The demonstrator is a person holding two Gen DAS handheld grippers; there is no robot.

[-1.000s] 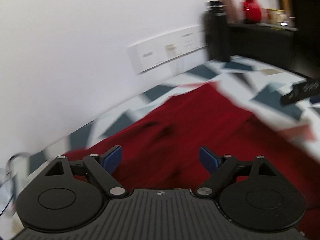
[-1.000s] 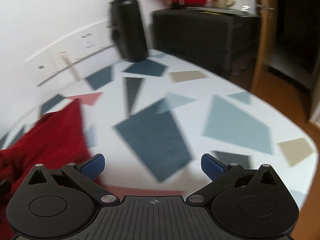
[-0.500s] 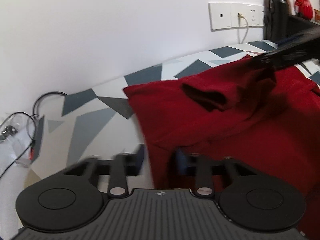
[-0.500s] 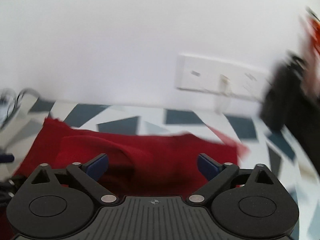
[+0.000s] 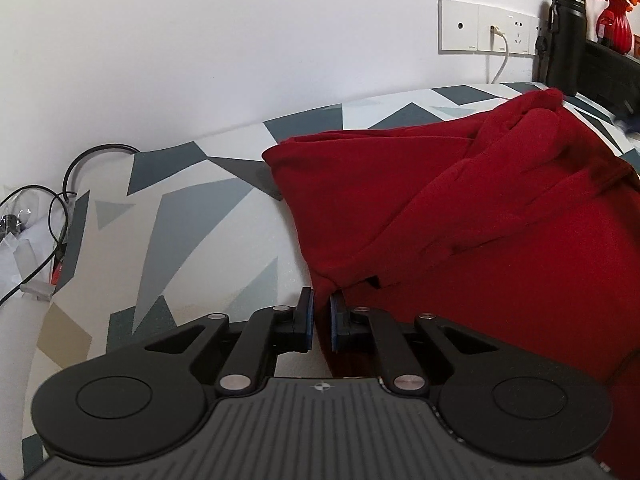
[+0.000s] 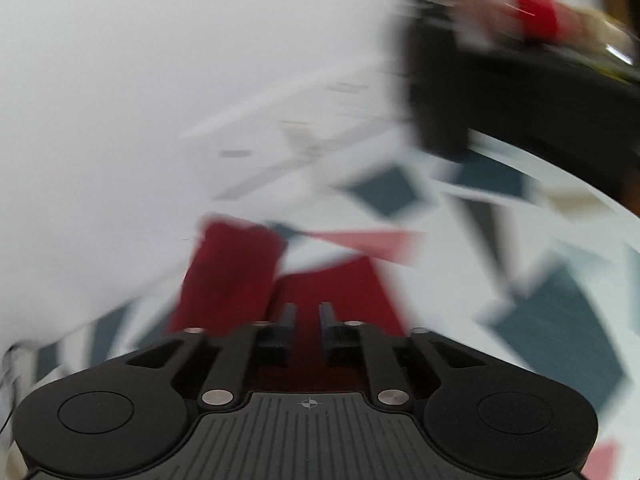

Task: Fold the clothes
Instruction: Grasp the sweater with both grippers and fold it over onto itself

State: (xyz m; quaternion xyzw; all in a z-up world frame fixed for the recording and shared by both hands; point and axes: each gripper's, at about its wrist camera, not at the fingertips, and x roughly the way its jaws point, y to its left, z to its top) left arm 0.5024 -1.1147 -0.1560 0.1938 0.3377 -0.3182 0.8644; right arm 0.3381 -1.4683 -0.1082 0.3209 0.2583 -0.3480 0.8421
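Though blurred, right gripper pinching red garment.

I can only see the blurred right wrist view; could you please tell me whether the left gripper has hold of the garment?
Observer: Yes. The left gripper is shut on the near left edge of the garment, low over the table.
Operator: Thank you. Does the garment lie flat?
Observer: No. A sleeve lies folded diagonally across it, with creases.
Operator: Is anything beside it on the left?
Observer: Black cables lie at the table's far left end, apart from the garment.
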